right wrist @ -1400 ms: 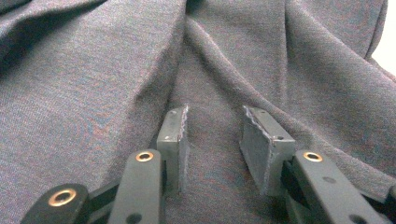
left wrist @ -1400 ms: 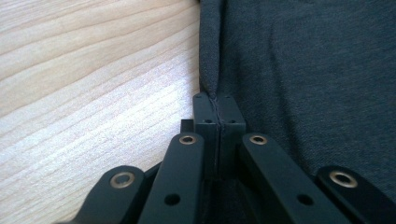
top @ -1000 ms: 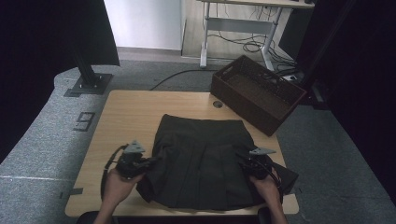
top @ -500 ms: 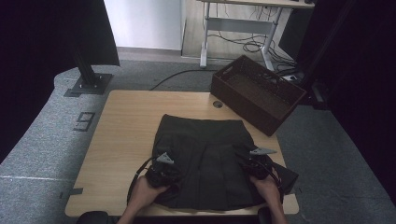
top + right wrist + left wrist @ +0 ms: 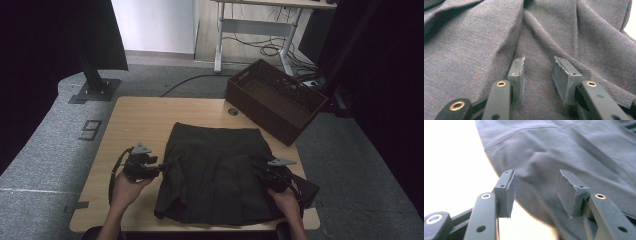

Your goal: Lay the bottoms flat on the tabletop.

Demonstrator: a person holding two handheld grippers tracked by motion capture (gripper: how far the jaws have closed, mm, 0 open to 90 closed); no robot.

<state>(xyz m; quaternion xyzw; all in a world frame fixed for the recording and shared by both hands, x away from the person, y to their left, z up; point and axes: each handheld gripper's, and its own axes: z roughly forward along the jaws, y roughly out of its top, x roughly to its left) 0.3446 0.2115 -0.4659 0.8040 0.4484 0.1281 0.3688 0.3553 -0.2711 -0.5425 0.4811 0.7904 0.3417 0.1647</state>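
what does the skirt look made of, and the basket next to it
Skirt: seemingly a soft matte woven or knit cloth, dark grey; it creases and shows a fine grain close up. Basket: looks like dark brown wicker or woven plastic, judging by its ribbed walls; which one is unclear.

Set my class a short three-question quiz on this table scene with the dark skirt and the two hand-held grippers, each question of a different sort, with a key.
1. True or false: the left gripper has its pads clamped on the dark skirt.
2. Which stands at the table's far right corner? A) a brown basket B) a white bucket C) a red toolbox
3. Fill in: the right gripper hangs over the skirt's ____.

Key
1. False: its jaws have just been opening; in the left gripper view they stand apart at the skirt's edge, gripping nothing.
2. A, the brown basket, on the table.
3. Cloth: the jaws stand apart above a fold, not pinching it.
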